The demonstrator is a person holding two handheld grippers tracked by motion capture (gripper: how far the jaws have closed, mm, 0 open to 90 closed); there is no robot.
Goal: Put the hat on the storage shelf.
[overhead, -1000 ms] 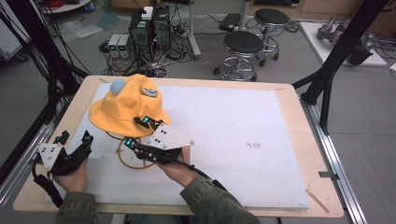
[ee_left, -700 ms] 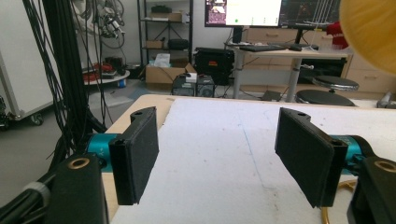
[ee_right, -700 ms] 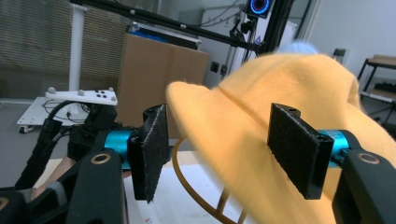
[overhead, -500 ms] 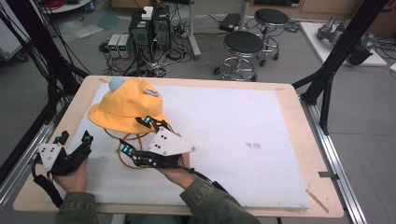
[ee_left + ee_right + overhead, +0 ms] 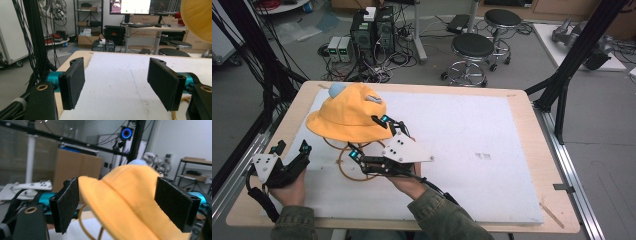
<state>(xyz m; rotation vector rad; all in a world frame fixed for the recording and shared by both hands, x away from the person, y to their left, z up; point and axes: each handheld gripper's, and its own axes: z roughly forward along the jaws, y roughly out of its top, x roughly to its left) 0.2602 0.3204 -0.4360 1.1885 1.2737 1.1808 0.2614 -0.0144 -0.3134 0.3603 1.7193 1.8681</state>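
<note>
A yellow bucket hat [image 5: 346,116] with small grey-blue ears sits over brown wire hoops [image 5: 346,171] at the left of the white mat. My right gripper [image 5: 367,137] is at the hat's near brim. Its jaws have just been opening and stand wide apart. In the right gripper view the brim of the hat [image 5: 125,187] lies between the pads [image 5: 67,203] of the right gripper [image 5: 121,206], loose and a little blurred. My left gripper [image 5: 291,147] rests near the table's front left, open over bare mat with nothing inside the left gripper [image 5: 116,85].
The white mat [image 5: 472,145] covers most of the wooden table [image 5: 524,102]. Black frame posts stand at both sides. Stools [image 5: 472,47] and computer boxes [image 5: 372,25] are on the floor beyond the far edge. A hoop's end [image 5: 180,110] shows by the left gripper's right jaw.
The right gripper's jaws have spread apart from the hat's brim, and the hand has drawn slightly toward the near edge. The hat has settled a little to the left. The left gripper stays put.
</note>
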